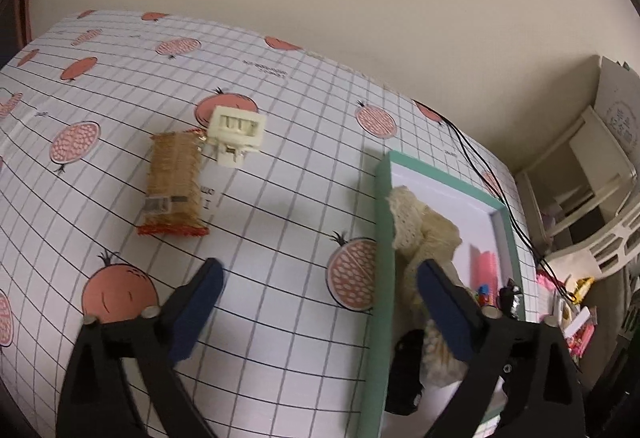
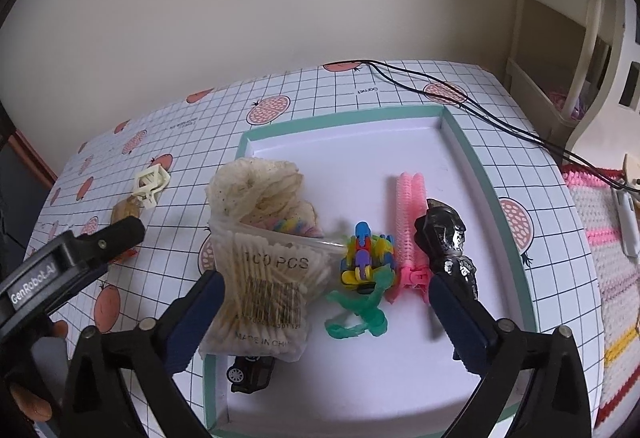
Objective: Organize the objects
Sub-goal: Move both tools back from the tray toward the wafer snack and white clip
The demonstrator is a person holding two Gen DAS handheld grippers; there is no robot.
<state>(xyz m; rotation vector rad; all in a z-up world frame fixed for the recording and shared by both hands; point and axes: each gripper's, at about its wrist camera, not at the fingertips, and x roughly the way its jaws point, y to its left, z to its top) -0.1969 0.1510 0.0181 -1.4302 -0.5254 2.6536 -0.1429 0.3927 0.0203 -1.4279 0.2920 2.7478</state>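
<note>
In the green-rimmed tray lie a swab bag printed "100 PCS", cream lace, pink curlers, a coloured toy, a dark figurine and a toy car. Left gripper and right gripper are both spread, empty. A biscuit pack and white clip sit on the fruit-print cloth, beige wall behind
</note>
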